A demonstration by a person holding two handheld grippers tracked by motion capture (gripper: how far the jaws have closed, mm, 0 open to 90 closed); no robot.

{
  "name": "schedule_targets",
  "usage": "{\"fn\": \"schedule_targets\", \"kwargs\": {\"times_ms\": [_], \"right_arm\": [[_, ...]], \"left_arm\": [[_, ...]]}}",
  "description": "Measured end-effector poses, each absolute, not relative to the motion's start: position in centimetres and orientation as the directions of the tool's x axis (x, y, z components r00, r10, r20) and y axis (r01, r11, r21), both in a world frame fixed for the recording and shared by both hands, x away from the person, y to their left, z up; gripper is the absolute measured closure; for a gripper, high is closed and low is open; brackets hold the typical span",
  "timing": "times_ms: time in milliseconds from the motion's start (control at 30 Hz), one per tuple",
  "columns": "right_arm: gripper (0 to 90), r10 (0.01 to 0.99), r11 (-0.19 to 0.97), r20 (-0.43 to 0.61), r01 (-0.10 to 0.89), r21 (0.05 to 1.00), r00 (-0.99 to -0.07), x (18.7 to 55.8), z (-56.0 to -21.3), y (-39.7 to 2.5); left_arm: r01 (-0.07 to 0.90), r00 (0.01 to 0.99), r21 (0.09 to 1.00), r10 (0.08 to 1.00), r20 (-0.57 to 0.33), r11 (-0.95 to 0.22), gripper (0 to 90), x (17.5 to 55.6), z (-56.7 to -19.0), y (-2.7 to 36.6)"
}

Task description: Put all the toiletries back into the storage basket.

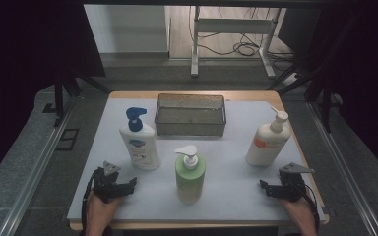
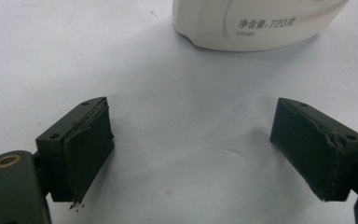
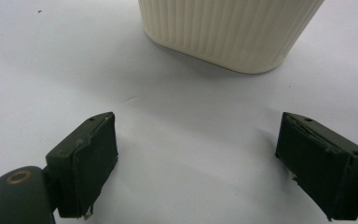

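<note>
White bottle with blue pump (image 1: 140, 140) upright at table's left, just ahead of left gripper (image 1: 119, 186), jaws spread wide, holding nothing. Cream ribbed bottle (image 1: 267, 141) likewise before right gripper (image 1: 271, 189), also agape and unladen. Best advanced level and centred on each body, low, then closed squarely to avoid tipping.

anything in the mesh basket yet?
No. In the high view the mesh basket at the back of the table sits empty, all three pump bottles standing outside it.
</note>
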State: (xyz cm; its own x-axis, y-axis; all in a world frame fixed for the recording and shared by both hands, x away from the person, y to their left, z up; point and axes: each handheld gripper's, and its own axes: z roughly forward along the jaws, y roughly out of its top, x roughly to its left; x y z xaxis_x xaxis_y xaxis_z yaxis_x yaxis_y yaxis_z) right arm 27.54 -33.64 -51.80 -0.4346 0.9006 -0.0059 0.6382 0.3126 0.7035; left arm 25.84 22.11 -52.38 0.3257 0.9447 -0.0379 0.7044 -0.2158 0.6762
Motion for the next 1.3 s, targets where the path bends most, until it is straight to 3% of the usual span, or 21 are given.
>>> {"fn": "schedule_targets", "kwargs": {"times_ms": [567,1167,1300], "right_arm": [[15.8,0.894,0.268,0.059,0.634,0.725,-0.445,27.6,-51.0,-34.2],[59.1,0.928,0.224,0.057,0.673,0.705,-0.368,29.0,-50.6,-36.4],[65.2,0.936,0.201,0.064,0.675,0.710,-0.346,29.2,-50.6,-37.0]], "left_arm": [[0.704,0.326,0.677,0.945,-0.038,-0.216,12.1,25.8,-52.4,22.1],[0.704,0.326,0.677,0.945,-0.040,-0.214,12.1,25.9,-52.4,22.1],[0.704,0.326,0.677,0.945,-0.040,-0.214,12.1,25.9,-52.4,22.1]]}}
